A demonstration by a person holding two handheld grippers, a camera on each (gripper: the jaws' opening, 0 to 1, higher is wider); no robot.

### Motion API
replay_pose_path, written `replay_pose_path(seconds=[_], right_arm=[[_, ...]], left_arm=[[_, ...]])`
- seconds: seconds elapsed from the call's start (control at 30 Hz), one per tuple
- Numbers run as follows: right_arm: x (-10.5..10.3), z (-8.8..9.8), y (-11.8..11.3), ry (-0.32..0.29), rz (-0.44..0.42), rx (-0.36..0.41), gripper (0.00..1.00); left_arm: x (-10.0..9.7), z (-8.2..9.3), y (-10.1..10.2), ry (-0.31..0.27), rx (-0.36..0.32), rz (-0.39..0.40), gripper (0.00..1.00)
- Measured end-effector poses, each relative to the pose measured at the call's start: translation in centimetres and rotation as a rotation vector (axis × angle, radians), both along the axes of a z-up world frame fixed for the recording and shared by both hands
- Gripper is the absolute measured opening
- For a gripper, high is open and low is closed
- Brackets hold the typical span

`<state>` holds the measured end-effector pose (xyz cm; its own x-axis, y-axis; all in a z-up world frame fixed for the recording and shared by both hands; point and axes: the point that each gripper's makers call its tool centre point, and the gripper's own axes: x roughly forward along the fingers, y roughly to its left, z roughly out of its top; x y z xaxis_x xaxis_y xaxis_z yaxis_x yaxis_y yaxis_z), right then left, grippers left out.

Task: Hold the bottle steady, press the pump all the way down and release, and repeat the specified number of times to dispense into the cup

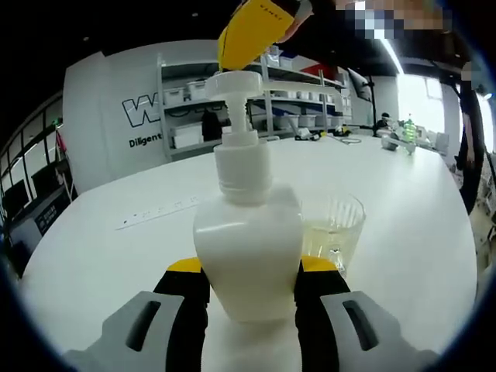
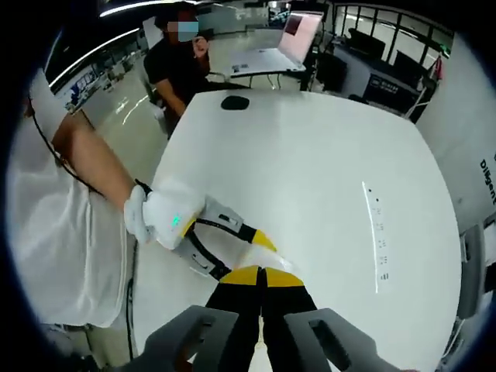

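We see the left tool point(image 1: 249, 280) clamped on the bottle point(image 1: 248, 256), upright on the table point(image 1: 116, 256). Right tool point(image 1: 252, 35), jaws pressed together, sits atop the raised pump point(image 1: 236, 84). Cup point(image 1: 332, 231) beside the bottle already holds some liquid; more presses probably remain.

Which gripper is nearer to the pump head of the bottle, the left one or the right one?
The right. The right gripper is directly above the pump head, about touching it. The left gripper clamps the bottle body lower down.
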<state>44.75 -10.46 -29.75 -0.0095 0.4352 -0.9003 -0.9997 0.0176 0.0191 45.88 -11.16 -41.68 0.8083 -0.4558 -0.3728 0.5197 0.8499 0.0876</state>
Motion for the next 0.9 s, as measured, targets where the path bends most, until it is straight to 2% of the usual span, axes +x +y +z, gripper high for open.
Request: replay_pose_path(seconds=[0.13, 0.23, 0.4, 0.43, 0.5, 0.57, 0.67, 0.7, 0.73, 0.8, 0.83, 0.9], right_arm=[[0.01, -0.07, 0.0, -0.008, 0.028, -0.005, 0.0], [0.17, -0.08, 0.13, 0.016, -0.003, -0.017, 0.0], [0.23, -0.16, 0.14, 0.011, -0.007, -0.034, 0.0], [0.09, -0.16, 0.0, 0.031, -0.026, -0.044, 0.0], [0.19, -0.17, 0.23, 0.009, 0.016, -0.04, 0.0], [0.04, -0.19, 0.08, 0.011, 0.004, -0.052, 0.0], [-0.26, -0.18, 0.38, 0.005, 0.036, -0.02, 0.0], [-0.2, -0.17, 0.41, 0.016, 0.003, -0.015, 0.0], [-0.06, -0.15, 0.27, 0.018, 0.009, -0.02, 0.0], [-0.28, -0.18, 0.39, 0.006, 0.053, -0.01, 0.0], [-0.22, -0.17, 0.32, 0.022, -0.006, -0.012, 0.0], [-0.06, -0.2, 0.33, 0.009, 0.01, -0.017, 0.0]], left_arm=[[0.01, 0.0, 0.02, 0.0, 0.002, 0.0, 0.41], [0.02, -0.01, 0.04, 0.0, 0.003, 0.0, 0.41], [0.01, -0.06, 0.05, 0.003, 0.006, 0.001, 0.41], [0.02, -0.05, 0.06, 0.002, 0.007, 0.0, 0.41], [-0.01, -0.07, 0.06, 0.005, 0.006, 0.0, 0.41], [-0.02, -0.07, 0.04, 0.002, 0.013, -0.003, 0.41], [-0.02, -0.1, 0.07, 0.003, 0.013, 0.001, 0.41], [-0.01, -0.11, 0.08, 0.005, 0.013, 0.001, 0.41], [-0.02, -0.12, 0.06, 0.005, 0.014, -0.001, 0.41], [0.0, -0.14, 0.06, 0.008, 0.011, -0.001, 0.41], [0.0, -0.14, 0.05, 0.007, 0.015, -0.002, 0.41], [0.04, -0.15, 0.04, 0.009, 0.017, -0.002, 0.41]])
